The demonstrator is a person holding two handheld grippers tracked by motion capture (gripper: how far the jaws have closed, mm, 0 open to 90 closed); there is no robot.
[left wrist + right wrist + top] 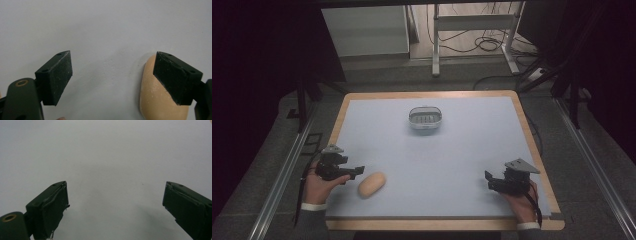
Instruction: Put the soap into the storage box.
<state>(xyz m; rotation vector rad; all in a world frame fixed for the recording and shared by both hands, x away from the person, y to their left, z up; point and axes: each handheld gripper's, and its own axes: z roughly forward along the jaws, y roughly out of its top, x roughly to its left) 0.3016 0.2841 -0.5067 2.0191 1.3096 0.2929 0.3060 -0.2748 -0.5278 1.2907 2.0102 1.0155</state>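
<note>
Bread roll (372, 184) lying on surface (462, 150), just beside my left tool (355, 172), which I am holding released, probably lining up a grasp; right tool (490, 180) idling released; basket (425, 118) waiting far off.

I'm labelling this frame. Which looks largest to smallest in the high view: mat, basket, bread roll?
1. Mat, by far the largest.
2. Basket.
3. Bread roll, a bit smaller, though it lies nearer the camera, so this gap is unsure.
</note>
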